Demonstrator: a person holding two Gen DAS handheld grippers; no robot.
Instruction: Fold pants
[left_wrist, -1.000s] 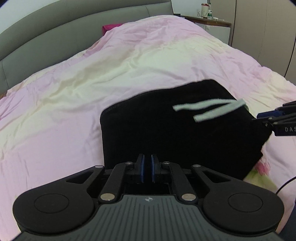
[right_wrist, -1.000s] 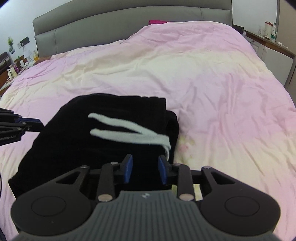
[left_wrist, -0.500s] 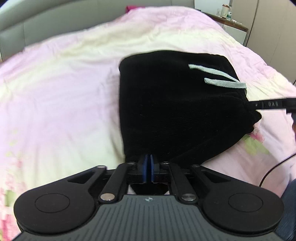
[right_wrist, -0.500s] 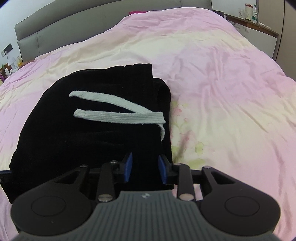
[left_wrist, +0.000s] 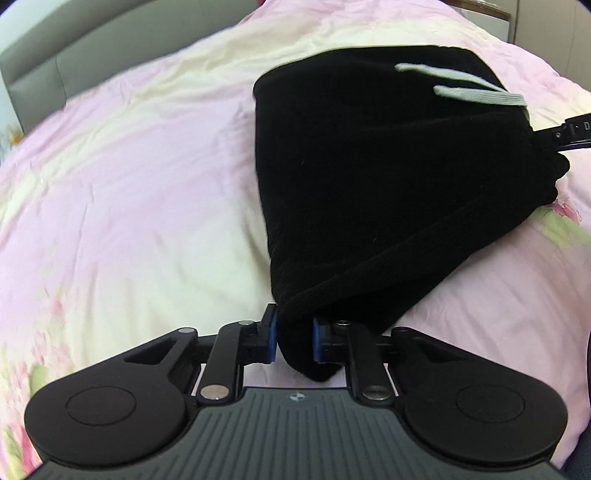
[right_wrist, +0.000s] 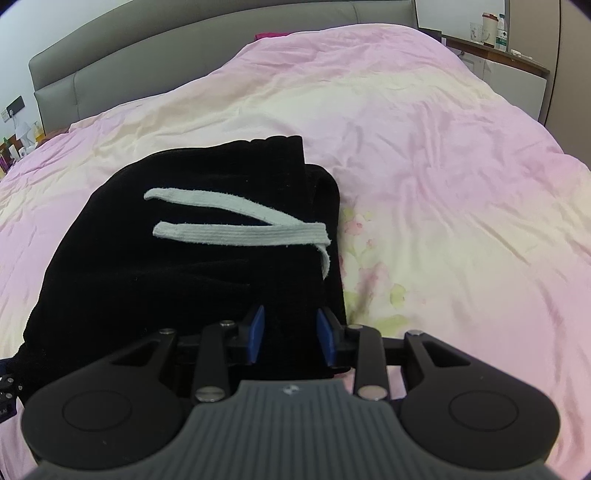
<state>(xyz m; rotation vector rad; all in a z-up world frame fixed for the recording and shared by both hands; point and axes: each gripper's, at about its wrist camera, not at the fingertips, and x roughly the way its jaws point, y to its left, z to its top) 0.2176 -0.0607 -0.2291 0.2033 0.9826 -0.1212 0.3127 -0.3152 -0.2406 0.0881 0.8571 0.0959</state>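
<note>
The black pants (left_wrist: 373, 173) lie folded into a thick bundle on the pink bed cover, with a white drawstring (right_wrist: 240, 225) across the top. My left gripper (left_wrist: 293, 338) has its blue pads parted, with a corner of the pants hanging loose between them. My right gripper (right_wrist: 290, 332) is open around the near edge of the pants (right_wrist: 177, 269). The right gripper's tip also shows in the left wrist view (left_wrist: 569, 133) at the bundle's far right side.
The pink and cream bed cover (right_wrist: 424, 155) spreads all around the pants. A grey headboard (right_wrist: 155, 55) runs along the back. A bedside cabinet with bottles (right_wrist: 495, 40) stands at the far right, and small items sit at the far left (right_wrist: 14, 144).
My left gripper was shut on the pants corner and has now opened. The pants have come down closer to me and settled on the bed. The right gripper stays open.
</note>
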